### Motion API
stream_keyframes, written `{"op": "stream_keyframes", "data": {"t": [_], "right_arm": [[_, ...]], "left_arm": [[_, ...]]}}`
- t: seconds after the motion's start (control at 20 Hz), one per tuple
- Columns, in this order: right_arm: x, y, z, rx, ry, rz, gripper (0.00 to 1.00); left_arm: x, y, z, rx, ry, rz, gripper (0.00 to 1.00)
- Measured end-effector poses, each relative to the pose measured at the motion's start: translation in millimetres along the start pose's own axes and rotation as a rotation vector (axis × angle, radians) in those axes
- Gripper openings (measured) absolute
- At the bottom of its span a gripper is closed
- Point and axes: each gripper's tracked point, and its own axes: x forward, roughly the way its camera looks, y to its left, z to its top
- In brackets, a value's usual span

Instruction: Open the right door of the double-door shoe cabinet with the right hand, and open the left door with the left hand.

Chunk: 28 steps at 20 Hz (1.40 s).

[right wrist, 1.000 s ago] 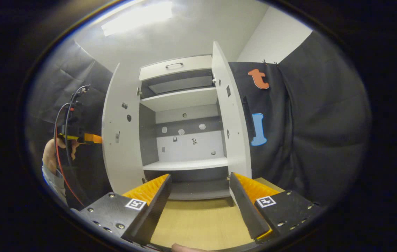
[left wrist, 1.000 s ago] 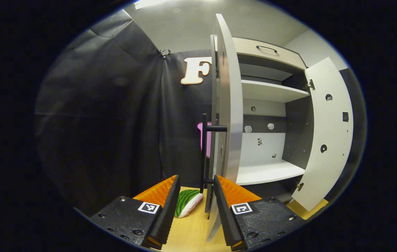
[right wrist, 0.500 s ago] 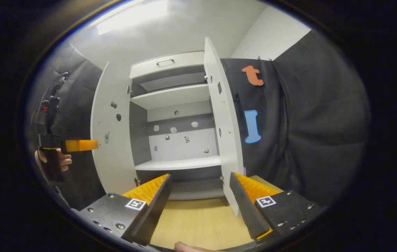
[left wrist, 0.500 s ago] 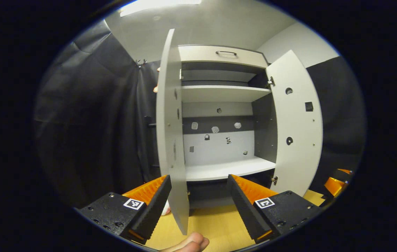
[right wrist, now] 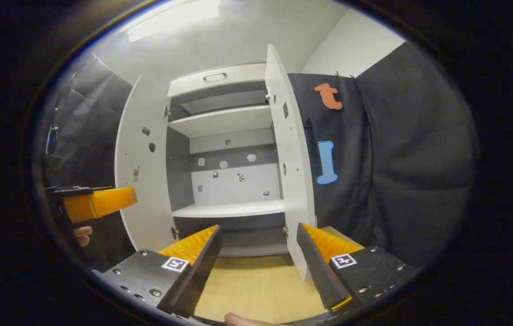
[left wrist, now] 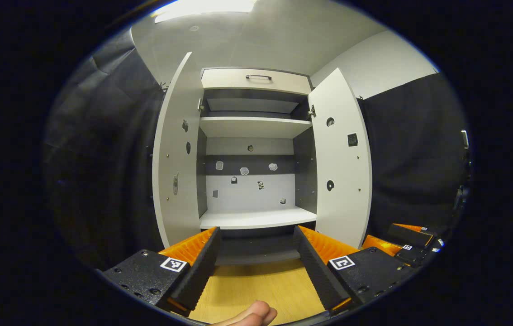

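Left gripper [left wrist: 256, 253] jaws spread wide, gripping nothing, over the wooden floor [left wrist: 256, 285]; same for the right gripper [right wrist: 258, 253]. Shoe cabinet [left wrist: 256, 149] ahead of both, left door [left wrist: 175, 163] and right door [left wrist: 340, 167] swung out, shelves bare. Left gripper view catches the right gripper low at far right; right gripper view catches the left gripper plus a hand [right wrist: 82, 233] at left edge, and the right door's outside handle [right wrist: 309, 136].

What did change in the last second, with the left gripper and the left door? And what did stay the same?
The left gripper let go of the left door, came away from its edge and handle, and drew back to face the cabinet squarely, open and empty. The right gripper stayed open and empty, and the right door stayed wide open.
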Motion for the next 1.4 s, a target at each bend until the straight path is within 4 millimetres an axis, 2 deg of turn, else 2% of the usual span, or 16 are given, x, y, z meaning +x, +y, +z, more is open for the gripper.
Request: {"op": "stream_keyframes", "data": {"t": [0.2, 0.6, 0.8, 1.05, 1.1, 1.15, 1.4], "right_arm": [[3.3, 2.1, 2.9, -0.002, 0.006, -0.001, 0.98], [-4.2, 12.5, 7.0, -0.017, -0.003, 0.011, 0.98], [-5.8, 24.0, 9.3, -0.031, -0.006, 0.020, 0.98], [-10.0, 40.4, 13.6, -0.046, -0.013, 0.039, 0.98], [-10.4, 43.4, 14.3, -0.045, -0.012, 0.042, 0.98], [-11.1, 44.7, 16.8, -0.041, -0.013, 0.038, 0.98], [-14.8, 54.1, 27.3, -0.054, -0.032, 0.038, 0.98]], "left_arm": [[-1.3, -2.7, -7.2, -0.038, 0.017, 0.022, 0.98], [1.4, 31.1, -7.9, -0.026, 0.004, 0.126, 0.98], [0.1, 40.2, -7.7, -0.054, -0.001, 0.160, 0.96], [-0.3, 40.2, -6.8, -0.054, -0.005, 0.149, 0.96], [-1.7, 40.9, -7.9, -0.049, 0.000, 0.147, 0.99], [-2.1, 40.2, -7.2, -0.047, -0.001, 0.142, 0.96], [-2.1, 40.2, -1.7, -0.030, -0.027, 0.135, 0.96]]}}
